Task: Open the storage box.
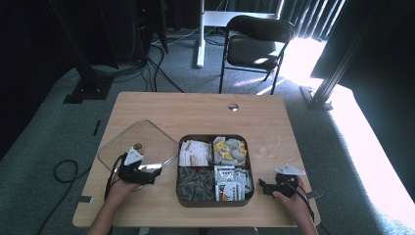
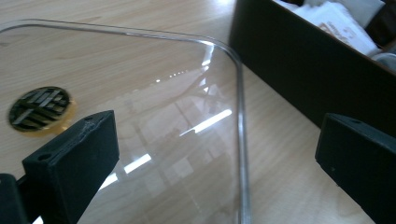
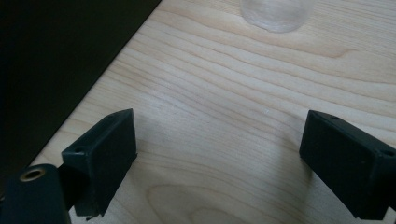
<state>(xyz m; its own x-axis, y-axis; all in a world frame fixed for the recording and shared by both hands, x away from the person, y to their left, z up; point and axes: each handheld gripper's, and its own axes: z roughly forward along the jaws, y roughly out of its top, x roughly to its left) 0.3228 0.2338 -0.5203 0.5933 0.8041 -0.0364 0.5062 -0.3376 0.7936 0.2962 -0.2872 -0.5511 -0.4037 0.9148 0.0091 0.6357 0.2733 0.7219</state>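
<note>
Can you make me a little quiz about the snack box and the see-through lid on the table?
1. True or false: the clear lid lies on the table, left of the box.
2. How many compartments does the box have?
3. Are the jaws of the left hand-held gripper A) open, B) shut on the lid?

Key: 1 true; 2 four; 3 A, and the lid's edge lies under the gap between them.
</note>
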